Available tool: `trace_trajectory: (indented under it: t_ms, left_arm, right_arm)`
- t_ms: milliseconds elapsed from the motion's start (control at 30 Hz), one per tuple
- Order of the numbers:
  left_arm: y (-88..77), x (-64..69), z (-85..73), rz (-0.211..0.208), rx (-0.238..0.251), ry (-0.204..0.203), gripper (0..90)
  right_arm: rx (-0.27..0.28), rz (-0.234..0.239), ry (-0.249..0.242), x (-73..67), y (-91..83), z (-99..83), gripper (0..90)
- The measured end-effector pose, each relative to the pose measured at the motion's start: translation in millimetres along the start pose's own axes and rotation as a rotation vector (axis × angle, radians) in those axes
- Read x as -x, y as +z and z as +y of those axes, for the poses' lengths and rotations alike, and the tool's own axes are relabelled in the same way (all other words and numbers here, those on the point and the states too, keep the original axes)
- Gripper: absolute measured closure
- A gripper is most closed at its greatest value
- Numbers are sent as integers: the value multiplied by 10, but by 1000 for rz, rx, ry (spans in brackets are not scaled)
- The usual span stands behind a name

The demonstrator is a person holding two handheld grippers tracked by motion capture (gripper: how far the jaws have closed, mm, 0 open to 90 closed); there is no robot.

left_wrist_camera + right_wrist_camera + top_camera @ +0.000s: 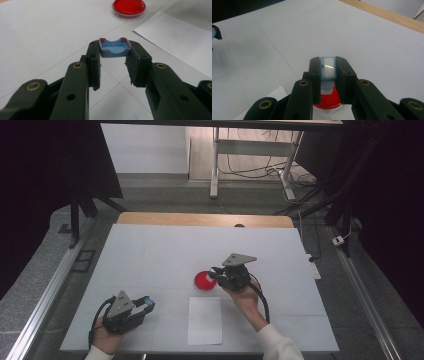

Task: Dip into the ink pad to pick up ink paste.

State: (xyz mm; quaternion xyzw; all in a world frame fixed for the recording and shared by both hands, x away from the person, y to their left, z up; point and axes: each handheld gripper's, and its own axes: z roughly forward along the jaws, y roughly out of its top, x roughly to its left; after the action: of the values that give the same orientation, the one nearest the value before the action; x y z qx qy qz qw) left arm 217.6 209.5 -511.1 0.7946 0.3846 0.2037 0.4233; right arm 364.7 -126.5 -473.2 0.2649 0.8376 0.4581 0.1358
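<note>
A red round dish (202,281) sits on the white table (150,255), and a white paper sheet (205,320) lies just in front of it. My right gripper (214,274) hovers at the dish's right edge, shut on a small light-blue block with a white face (328,68); the red dish (329,101) shows right beneath its jaws. Near the front left, my left gripper (149,302) is shut on a small blue tray-shaped piece with reddish edges (114,48). Ahead of the left gripper (114,56) lie the dish (128,7) and the paper (180,42).
A wooden strip (205,219) borders the table's far edge. Metal rails (50,285) run along both sides. Desk legs and cables (250,170) stand on the floor beyond.
</note>
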Motion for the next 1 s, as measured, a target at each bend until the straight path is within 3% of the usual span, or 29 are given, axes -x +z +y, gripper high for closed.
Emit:
trace_trajectory:
  t_ms: [333,1000]
  left_arm:
    - [3,-4,0,-1,-1,0,653]
    - [1,-2,-1,0,-2,0,654]
  right_arm:
    - [-56,5,-14,23,175,52,749]
    - [-124,3,-31,35,310,52,749]
